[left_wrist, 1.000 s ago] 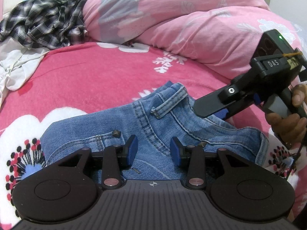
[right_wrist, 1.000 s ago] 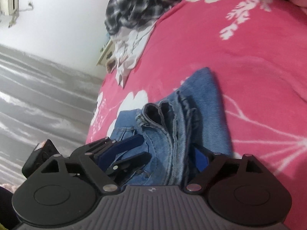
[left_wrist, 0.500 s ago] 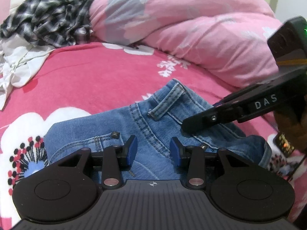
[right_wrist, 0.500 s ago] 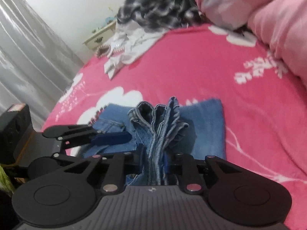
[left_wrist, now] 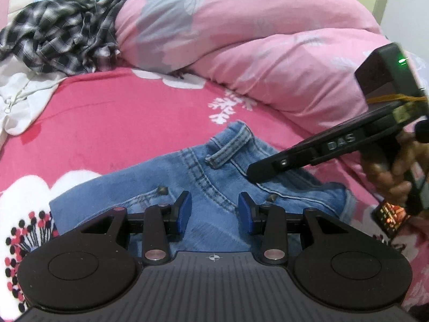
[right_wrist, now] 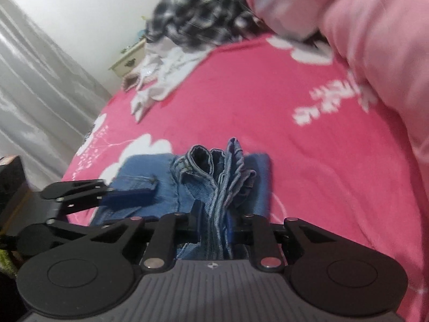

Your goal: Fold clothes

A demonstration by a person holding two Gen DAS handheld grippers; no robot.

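Folded blue jeans (left_wrist: 214, 171) lie on the pink flowered bedsheet (left_wrist: 120, 123). My left gripper (left_wrist: 214, 210) sits at their near edge, pads apart, with flat denim under and between them. From the right, my right gripper (left_wrist: 254, 171) reaches onto the jeans near the belt loop, with a person's hand (left_wrist: 396, 166) on its handle. In the right wrist view my right gripper (right_wrist: 214, 225) is shut on a bunched, upright ridge of the jeans (right_wrist: 222, 177). The left gripper (right_wrist: 128, 196) lies low over the denim on the left.
A plaid shirt (left_wrist: 61, 40) and a white garment (left_wrist: 18, 99) are heaped at the far left of the bed. A bulky pink duvet (left_wrist: 268, 53) fills the back and right. Past the bed's edge stand a pale nightstand (right_wrist: 128, 60) and grey curtains (right_wrist: 32, 94).
My right gripper went from open around the jeans' edge to shut on a bunch of denim, then rolled and rose a little. The left gripper stayed put.
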